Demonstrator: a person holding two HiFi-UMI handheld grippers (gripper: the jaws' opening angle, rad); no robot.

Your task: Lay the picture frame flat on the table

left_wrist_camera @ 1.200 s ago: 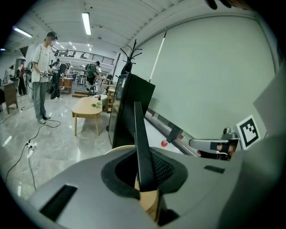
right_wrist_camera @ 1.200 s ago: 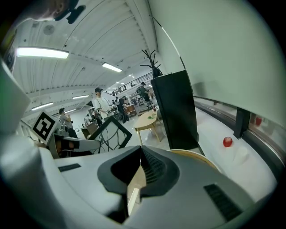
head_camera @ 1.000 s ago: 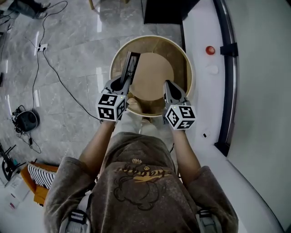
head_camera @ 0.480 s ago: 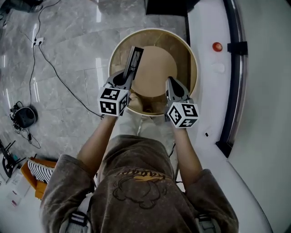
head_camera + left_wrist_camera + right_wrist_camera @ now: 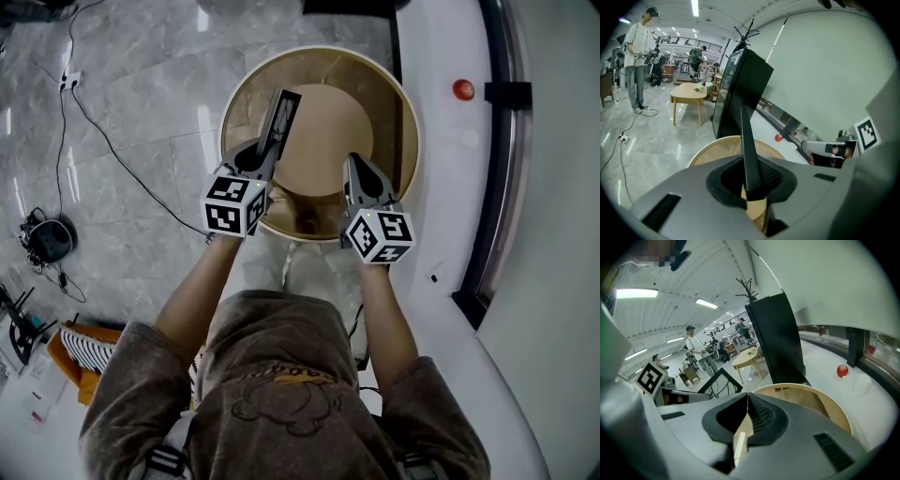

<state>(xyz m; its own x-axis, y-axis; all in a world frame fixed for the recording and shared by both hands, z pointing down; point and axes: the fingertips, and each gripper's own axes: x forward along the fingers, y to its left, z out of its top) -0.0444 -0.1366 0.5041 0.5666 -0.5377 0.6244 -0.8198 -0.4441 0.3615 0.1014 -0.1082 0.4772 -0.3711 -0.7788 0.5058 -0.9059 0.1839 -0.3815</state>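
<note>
— Which step is in hand?
— The thin black rectangular picture frame [image 5: 279,120] is held on edge over the round, rimmed wooden bench [image 5: 401,103], clamped in the left gripper's [image 5: 269,150] fingers. The right gripper's [image 5: 354,167] fingers are closed on nothing.
— Next?
— Lowering and tipping flat is called for, probably.

Round wooden desk [image 5: 392,131], pale rim, darker ring inside, lighter round panel [image 5: 328,122] at centre. Nothing seen lying flat on panel. Desk stands on glossy grey marbled floor [image 5: 141,122]. On floor, left of desk: black cable [image 5: 112,141], white power strip [image 5: 69,80], dark cable coil [image 5: 42,241]. White ledge [image 5: 441,169] just beside desk on right carries red ball [image 5: 463,89].
</note>
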